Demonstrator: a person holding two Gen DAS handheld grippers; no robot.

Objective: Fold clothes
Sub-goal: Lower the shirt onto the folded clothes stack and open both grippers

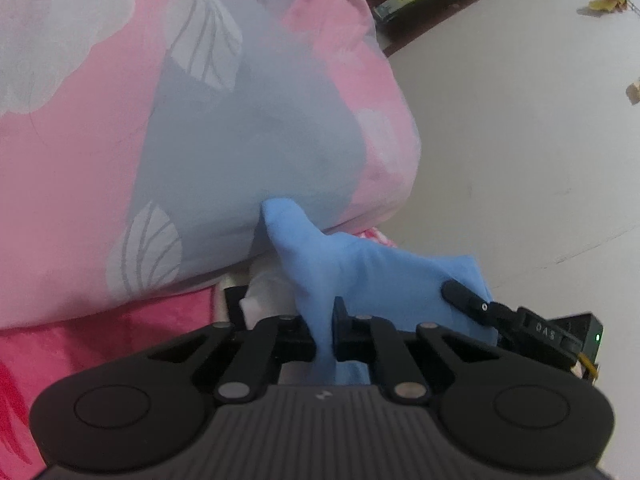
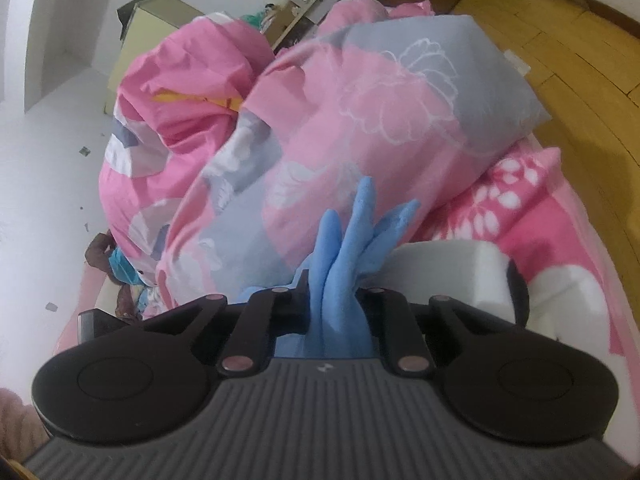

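Holding the blue cloth (image 1: pixel 360 276) in both claws, you have a light, limp piece of fabric that will take whatever shape gravity gives it. The left claw (image 1: pixel 326 340) is clenched on a bunched ridge of it, with the rest draping off to the right, where the tip of the right claw (image 1: pixel 466 300) shows pressed against the cloth. In the right wrist view the right claw (image 2: pixel 334 312) is clamped on a gathered handful, and several folds of blue stick up past the jaws like a fan.

The cloth hangs between your two claws, just in front of the quilt (image 1: pixel 200 120), above the pink bed sheet (image 2: pixel 540 208). It looks thin, stretchy and soft, probably a knit; it should weigh almost nothing and nothing in it will break. It won't hold a crease by itself, so I'd expect every fold to need pressing flat on the bed.

The trouble is where you hold it. Both grips are on crumpled bunches, not on an edge or corner, so pulling apart would likely give a twisted rope and not a flat sheet. You would do better to find a hem or two corners, take each with only one layer between the pads, and let the body hang free so it opens out. The fabric seems smooth enough to slip if pinched by too little, so take a good bite. Keep it away from the quilt, which bulges close and could drag on it.
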